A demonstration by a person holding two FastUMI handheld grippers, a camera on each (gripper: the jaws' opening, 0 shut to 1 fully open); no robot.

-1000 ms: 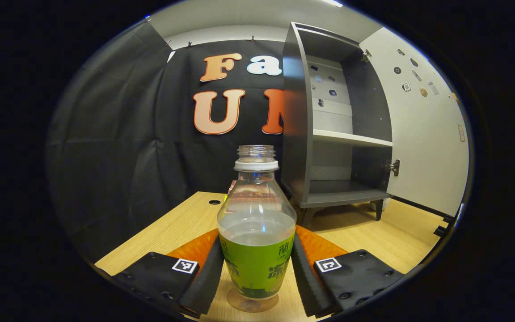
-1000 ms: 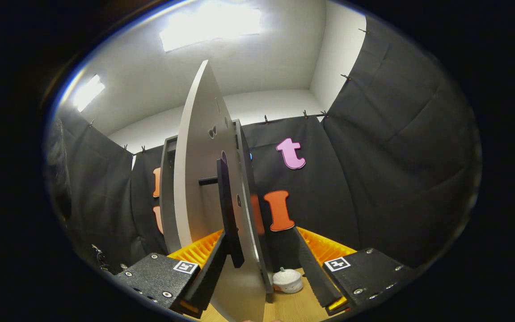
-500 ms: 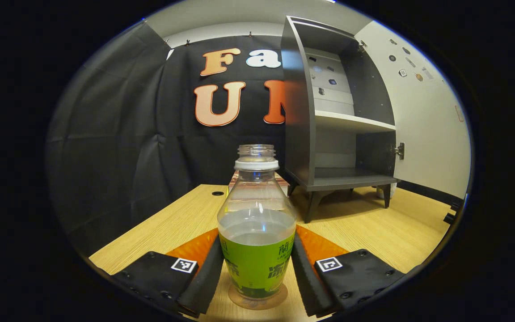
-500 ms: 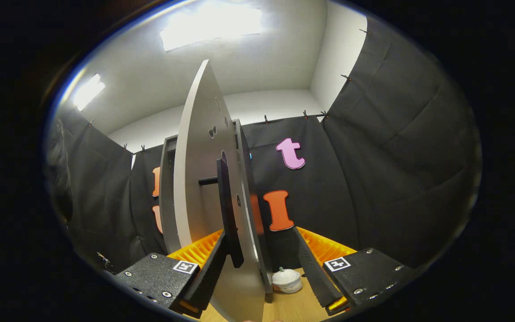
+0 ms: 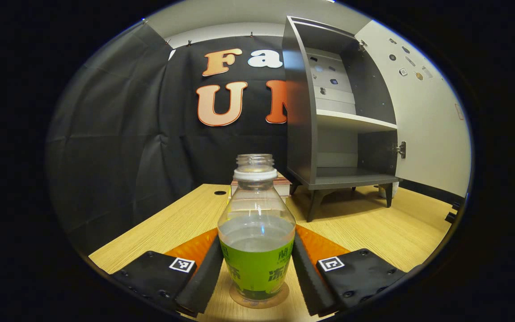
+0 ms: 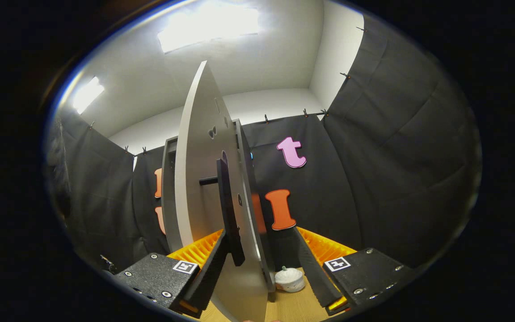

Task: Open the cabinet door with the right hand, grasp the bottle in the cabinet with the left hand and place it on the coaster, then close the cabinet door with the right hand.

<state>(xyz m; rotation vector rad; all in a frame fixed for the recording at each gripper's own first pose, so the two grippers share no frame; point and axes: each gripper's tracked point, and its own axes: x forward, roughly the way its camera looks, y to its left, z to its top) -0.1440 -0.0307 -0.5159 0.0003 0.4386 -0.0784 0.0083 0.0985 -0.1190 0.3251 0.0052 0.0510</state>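
The bottle (image 5: 256, 232) stands upright on the coaster (image 5: 259, 296) on the counter (image 5: 181, 223), uncapped, its green label's print too small to read. The left tongs (image 5: 256, 273) flank it, whether pressing I cannot tell. The right tongs (image 6: 262, 264) straddle the door (image 6: 208, 188) edge, spread apart, probably ready to close the cabinet (image 5: 329, 116)
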